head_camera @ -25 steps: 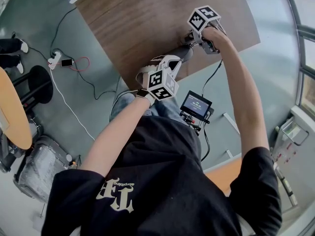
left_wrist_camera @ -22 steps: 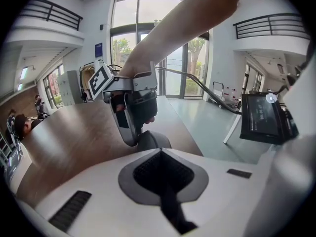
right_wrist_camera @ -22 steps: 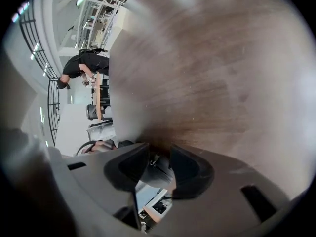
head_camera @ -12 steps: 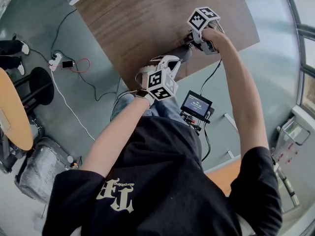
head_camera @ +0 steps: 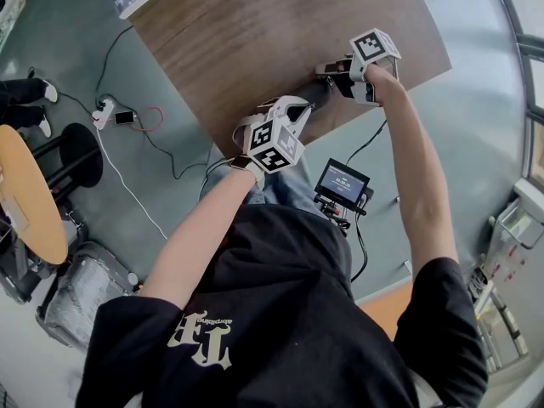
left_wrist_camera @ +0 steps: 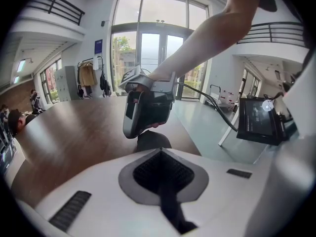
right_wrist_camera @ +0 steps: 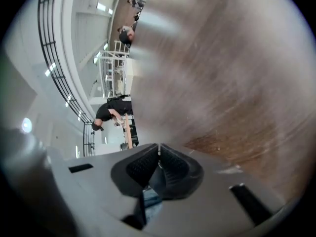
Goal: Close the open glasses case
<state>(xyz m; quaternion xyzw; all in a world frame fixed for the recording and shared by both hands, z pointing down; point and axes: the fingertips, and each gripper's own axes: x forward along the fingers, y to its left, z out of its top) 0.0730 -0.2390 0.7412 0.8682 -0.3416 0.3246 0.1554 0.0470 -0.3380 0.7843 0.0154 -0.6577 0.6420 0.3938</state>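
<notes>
The dark glasses case (head_camera: 313, 94) lies at the near edge of the counter (head_camera: 255, 24), its long axis running from the tips of the clenched left hand-held gripper (head_camera: 293, 109) toward the right hand-held gripper (head_camera: 330, 68). The right one's jaws have just been closing and meet empty, just beside the case.

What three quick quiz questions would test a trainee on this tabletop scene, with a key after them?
1. True or false: the left claw stands wide open.
2. Where is the small screen? A on the table; B beside the person's legs; C on the stool.
3. Fill in: the power strip lies on the ___.
Key: 1 false, its jaws meet; 2 B; 3 floor.
</notes>
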